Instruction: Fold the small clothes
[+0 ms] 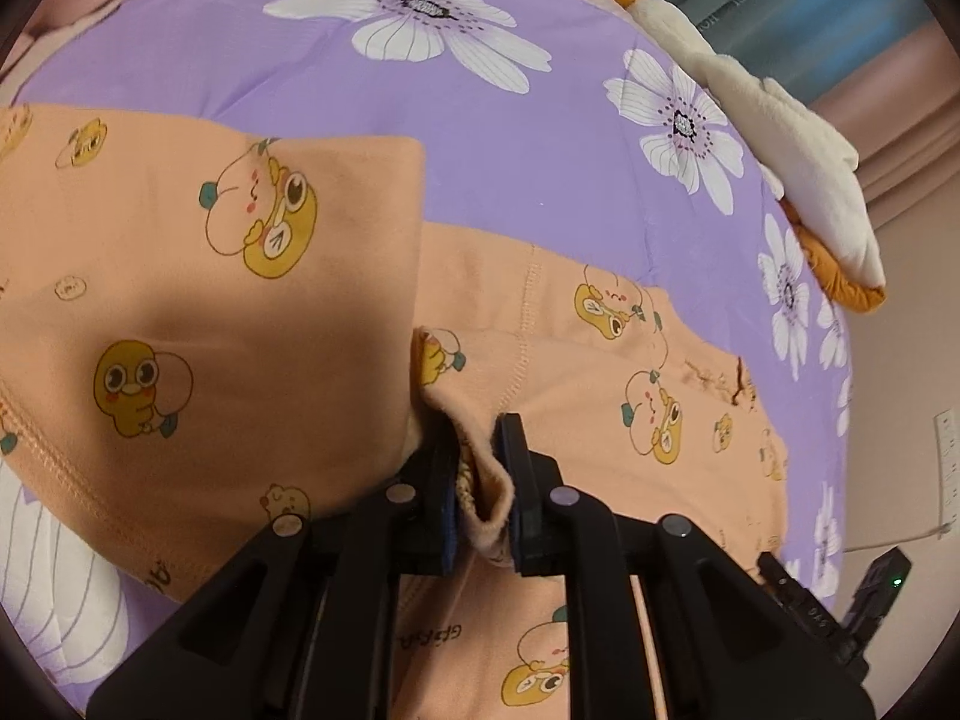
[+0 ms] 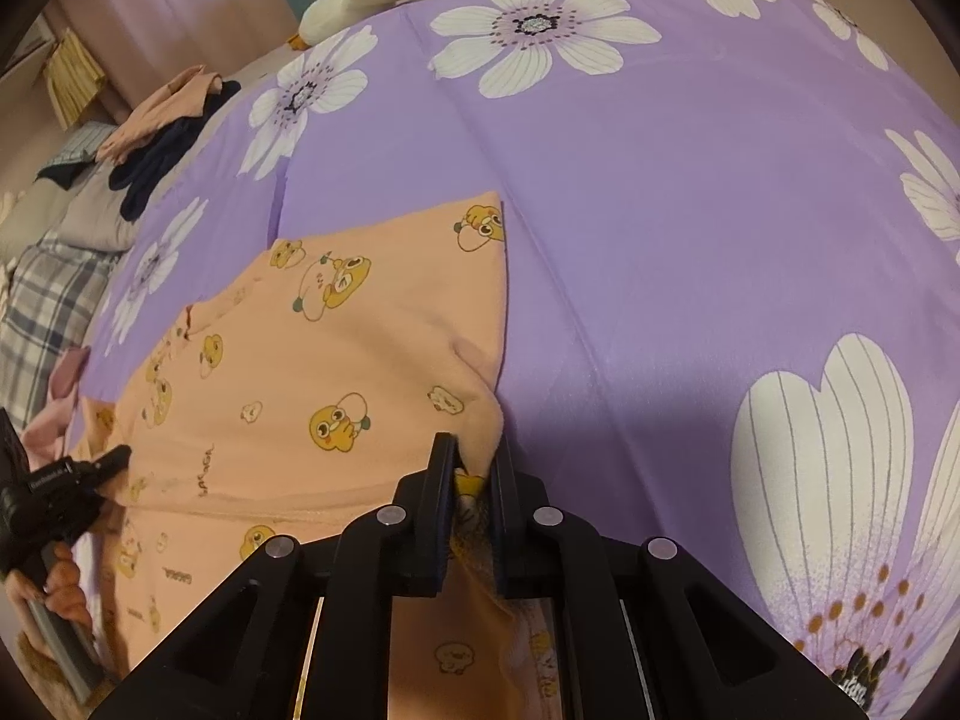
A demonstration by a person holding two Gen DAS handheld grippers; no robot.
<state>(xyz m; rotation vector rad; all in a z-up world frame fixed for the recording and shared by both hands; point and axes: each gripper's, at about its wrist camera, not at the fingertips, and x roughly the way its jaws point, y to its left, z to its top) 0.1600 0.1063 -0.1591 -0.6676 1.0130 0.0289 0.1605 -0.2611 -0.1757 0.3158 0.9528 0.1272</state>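
Nearest the lens, the black left gripper has a soft rolled hem of the peach garment bunched between its blue pads, and the right gripper is clamped tight on a corner of the same cloth. The garment is fleecy knit, printed with yellow cartoon ducks, with stitched seams. It spreads ahead of both grippers over a smooth purple quilt with white daisies.

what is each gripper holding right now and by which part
Both hold the orange duck-print garment. The right gripper pinches a corner of its folded-over layer; the left gripper has a bunched fold of its edge between its fingers.
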